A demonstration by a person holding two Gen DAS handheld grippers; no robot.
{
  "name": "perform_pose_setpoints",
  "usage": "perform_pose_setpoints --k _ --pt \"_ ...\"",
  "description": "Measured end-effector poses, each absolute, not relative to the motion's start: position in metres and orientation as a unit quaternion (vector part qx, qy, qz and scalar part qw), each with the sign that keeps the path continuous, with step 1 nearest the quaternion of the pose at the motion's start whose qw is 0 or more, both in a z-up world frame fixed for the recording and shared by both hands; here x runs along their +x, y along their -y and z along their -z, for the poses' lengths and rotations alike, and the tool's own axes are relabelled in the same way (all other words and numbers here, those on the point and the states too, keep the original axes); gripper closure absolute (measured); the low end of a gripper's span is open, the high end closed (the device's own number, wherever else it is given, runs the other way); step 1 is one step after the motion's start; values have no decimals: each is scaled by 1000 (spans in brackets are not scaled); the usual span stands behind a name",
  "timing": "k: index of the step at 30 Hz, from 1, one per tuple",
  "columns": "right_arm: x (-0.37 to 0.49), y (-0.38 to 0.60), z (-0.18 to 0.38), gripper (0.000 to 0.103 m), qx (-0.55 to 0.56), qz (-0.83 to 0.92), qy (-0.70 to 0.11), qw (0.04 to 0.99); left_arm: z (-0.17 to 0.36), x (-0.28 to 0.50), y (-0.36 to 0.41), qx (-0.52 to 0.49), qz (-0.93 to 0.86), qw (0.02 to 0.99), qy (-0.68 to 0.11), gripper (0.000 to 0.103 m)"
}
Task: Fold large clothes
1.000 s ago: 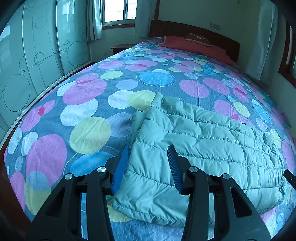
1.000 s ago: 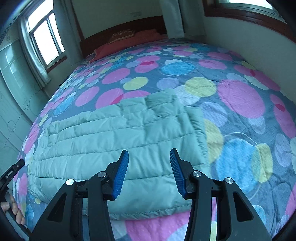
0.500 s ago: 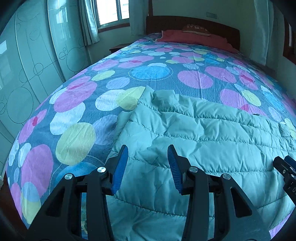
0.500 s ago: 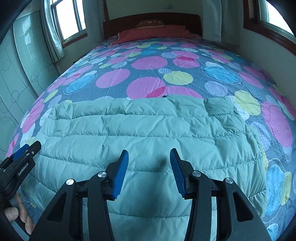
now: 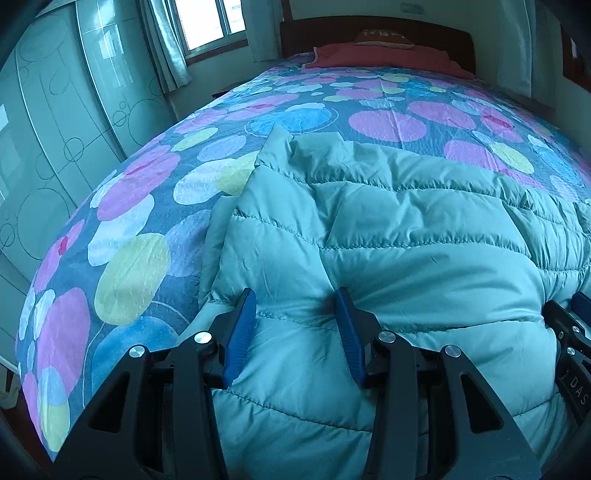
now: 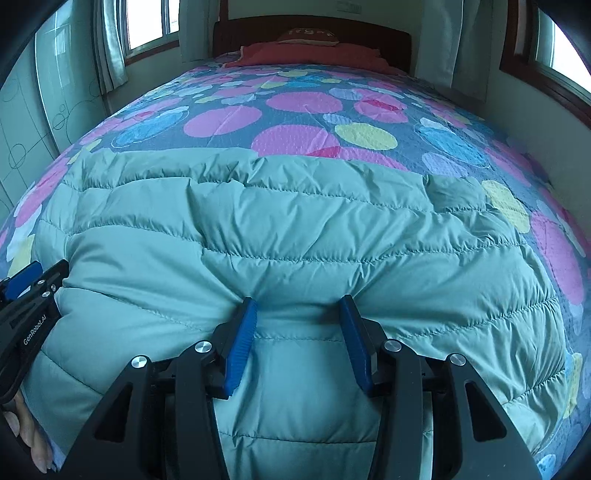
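Observation:
A teal quilted puffer jacket point(image 5: 388, 229) lies spread across the near end of the bed; it also fills the right wrist view point(image 6: 295, 229). My left gripper point(image 5: 295, 295) is open, its blue fingers pressed into the jacket's near left part. My right gripper point(image 6: 297, 302) is open, its fingers pressed into the jacket's near middle, the fabric dented between them. The left gripper shows at the left edge of the right wrist view point(image 6: 26, 284). The right gripper shows at the right edge of the left wrist view point(image 5: 572, 325).
The bed point(image 5: 129, 266) has a blue cover with coloured circles. A red pillow point(image 6: 306, 55) and a dark headboard point(image 6: 314, 26) stand at the far end. A glass wardrobe point(image 5: 55, 129) runs along the left. Windows sit on both sides.
Both grippers have moved down and forward onto the jacket and now press into it. The jaws stay open.

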State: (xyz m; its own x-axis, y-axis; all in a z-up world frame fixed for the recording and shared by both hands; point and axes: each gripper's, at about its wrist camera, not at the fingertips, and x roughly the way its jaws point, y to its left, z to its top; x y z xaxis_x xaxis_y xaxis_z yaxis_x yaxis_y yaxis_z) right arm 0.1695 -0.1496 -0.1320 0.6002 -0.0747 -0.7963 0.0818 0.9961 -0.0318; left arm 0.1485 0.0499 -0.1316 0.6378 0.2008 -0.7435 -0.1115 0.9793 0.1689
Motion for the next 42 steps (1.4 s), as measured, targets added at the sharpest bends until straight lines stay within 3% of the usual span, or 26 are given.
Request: perform_pose_setpoints --k 22,25,27,35,42 --pt "172 145 139 56 -15 51 -437 898 126 142 -59 46 -76 903 -420 57" --pt "172 145 138 56 -15 51 -436 898 121 136 -70 35 -81 904 -417 51" --pt "172 145 138 56 -14 50 -436 899 118 132 -82 18 -86 903 -420 51" --pt "172 145 138 56 -15 50 -435 899 122 124 -131 -84 -64 885 -454 32" --pt "172 145 139 56 -14 50 -435 899 144 126 -156 -223 -33 850 -475 30"
